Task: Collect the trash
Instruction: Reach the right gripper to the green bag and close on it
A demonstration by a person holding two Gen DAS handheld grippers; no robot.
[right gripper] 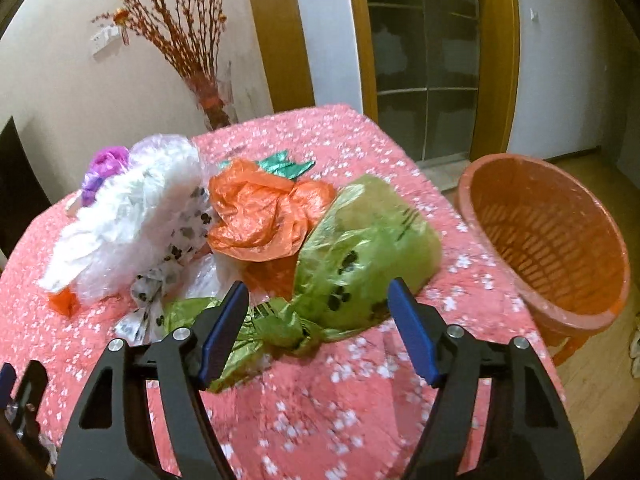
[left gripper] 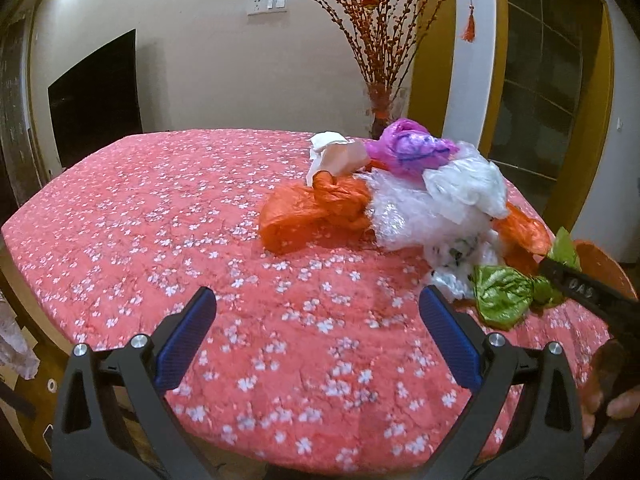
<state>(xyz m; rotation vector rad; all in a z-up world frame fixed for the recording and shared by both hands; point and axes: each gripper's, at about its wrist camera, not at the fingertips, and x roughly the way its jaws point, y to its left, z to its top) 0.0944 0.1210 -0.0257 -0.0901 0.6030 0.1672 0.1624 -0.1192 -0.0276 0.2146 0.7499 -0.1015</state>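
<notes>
- Trash in the form of crumpled plastic bags is heaped on the far right part of a table (left gripper: 160,216) covered with a pink flowered cloth: an orange bag (left gripper: 312,216), a white bag (left gripper: 464,188), a purple bag (left gripper: 412,148) and a green bag (right gripper: 360,256) printed with dark paw marks.
- An orange basket (right gripper: 548,240) is seen just beside the table's right edge, tilted with its mouth toward the table; it is judged to be where the trash is meant to go.
- The right gripper (right gripper: 318,308) is held partly open around the knotted neck of the green bag; the plastic lies between the jaws, but the pads are not yet seen pressing on it.
- The left gripper (left gripper: 316,316) is held wide open above bare cloth, with nothing between its jaws, well apart from the heap.
- For a sound grip, the jaws are best closed on the twisted neck rather than on the puffed body, where thin film would probably slip out.
- The bag should be lifted clear before being carried toward the basket, so that the neighbouring orange bag (right gripper: 256,216) is not dragged along.
- The right wrist view is blurred, so contact at the left pad cannot be judged with certainty.
- The underside of the heap and the basket's bottom are hidden; a dark green scrap (right gripper: 286,166) behind the pile cannot be identified.
</notes>
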